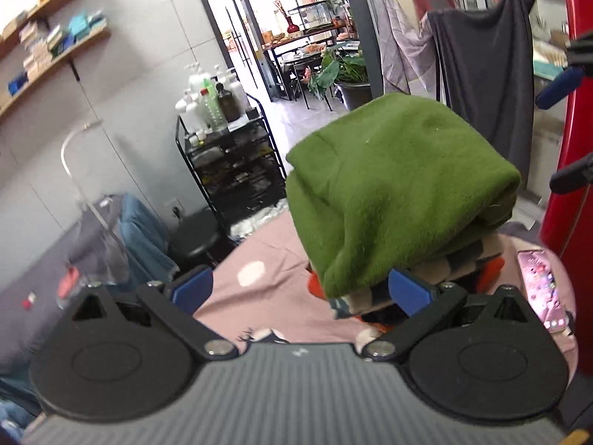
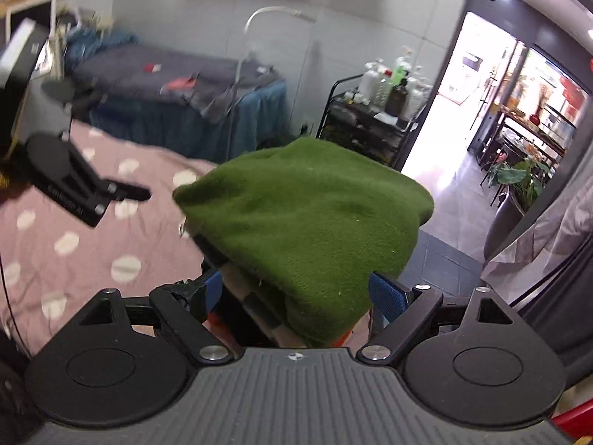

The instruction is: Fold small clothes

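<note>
— Can you read anything from where you stand?
— Hardly. There's white lettering along the edge of the left gripper (image 2: 128,191), too blurred to make out.
— And the phone (image 1: 543,289)?
— Only tiny icons, no words I can read.

The green garment (image 1: 400,185) hides most of the striped and orange clothes (image 1: 456,259) stacked beneath it.
</note>
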Tool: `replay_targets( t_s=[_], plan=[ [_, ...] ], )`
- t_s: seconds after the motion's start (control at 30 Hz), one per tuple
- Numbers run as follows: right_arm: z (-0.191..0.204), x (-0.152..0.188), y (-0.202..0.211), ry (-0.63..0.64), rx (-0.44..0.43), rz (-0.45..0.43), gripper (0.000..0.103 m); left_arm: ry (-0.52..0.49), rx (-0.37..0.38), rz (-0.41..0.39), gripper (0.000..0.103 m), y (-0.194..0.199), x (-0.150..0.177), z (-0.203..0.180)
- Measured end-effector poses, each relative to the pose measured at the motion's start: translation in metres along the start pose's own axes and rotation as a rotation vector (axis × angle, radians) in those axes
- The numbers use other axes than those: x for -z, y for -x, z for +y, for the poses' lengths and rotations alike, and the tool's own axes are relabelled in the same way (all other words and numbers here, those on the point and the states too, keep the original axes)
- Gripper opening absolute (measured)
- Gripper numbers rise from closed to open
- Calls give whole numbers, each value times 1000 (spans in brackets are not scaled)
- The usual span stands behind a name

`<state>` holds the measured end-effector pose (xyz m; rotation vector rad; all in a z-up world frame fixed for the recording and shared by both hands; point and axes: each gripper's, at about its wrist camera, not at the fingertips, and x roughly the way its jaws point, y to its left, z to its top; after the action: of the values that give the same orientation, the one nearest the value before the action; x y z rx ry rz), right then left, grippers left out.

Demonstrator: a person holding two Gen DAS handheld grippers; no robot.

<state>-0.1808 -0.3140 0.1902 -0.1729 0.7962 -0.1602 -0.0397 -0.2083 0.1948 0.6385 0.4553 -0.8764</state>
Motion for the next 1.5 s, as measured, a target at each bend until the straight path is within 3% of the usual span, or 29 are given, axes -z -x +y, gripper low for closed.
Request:
replay_targets(
  t_s=[0.23, 0.37, 0.63, 1.23, 1.5],
  plan=[
    [12, -11, -18, 107, 40, 165, 103, -69, 30, 124, 103, -10, -11, -13],
    [18, -11, -28, 133, 65, 215, 103, -96, -17, 114, 103, -11, -10, -17],
    [20, -14, -31, 127, 117, 243, 103, -110, 5, 120, 103, -16, -12, -16],
    [19, -17, -37, 124, 134, 264, 103, -110, 49, 141, 103, -24, -12, -18],
    [19, -16, -38, 120, 139, 269, 103, -101, 63, 86, 103, -15, -13, -18]
  ],
)
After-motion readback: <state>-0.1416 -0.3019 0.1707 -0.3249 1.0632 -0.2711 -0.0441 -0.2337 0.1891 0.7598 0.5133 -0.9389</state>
